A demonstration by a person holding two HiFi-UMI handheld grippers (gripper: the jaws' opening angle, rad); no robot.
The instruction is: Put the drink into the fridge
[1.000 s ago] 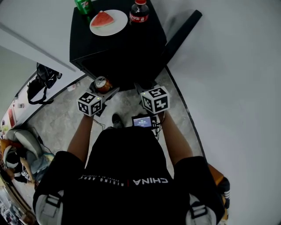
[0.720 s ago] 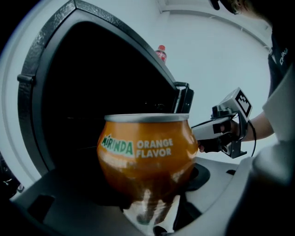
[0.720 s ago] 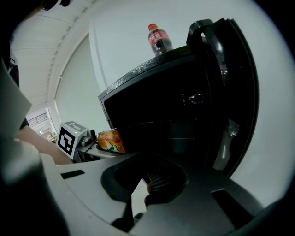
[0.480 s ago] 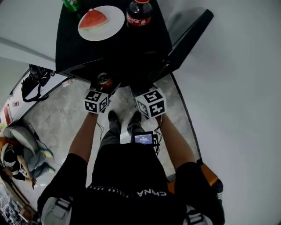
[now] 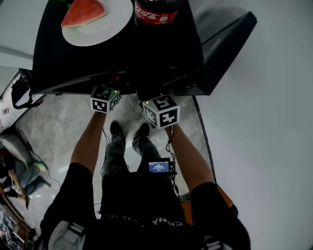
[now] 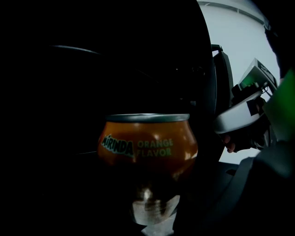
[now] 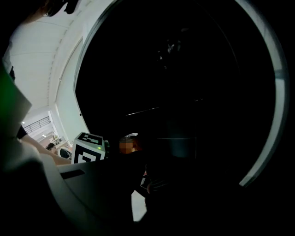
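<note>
Cola bottle (image 5: 157,10) and watermelon plate (image 5: 100,30) cut off by the top edge; jaws of the right gripper (image 5: 161,111) lost in darkness

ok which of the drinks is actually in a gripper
The orange Mirinda can, clamped in the left gripper; the cola bottle stands free on the fridge top beside the plate.

The person wears a white-lettered black short-sleeved shirt (image 5: 146,207), dark trousers (image 5: 116,158), black shoes (image 5: 116,130); white cubes (image 5: 161,111) carry black square markers.
</note>
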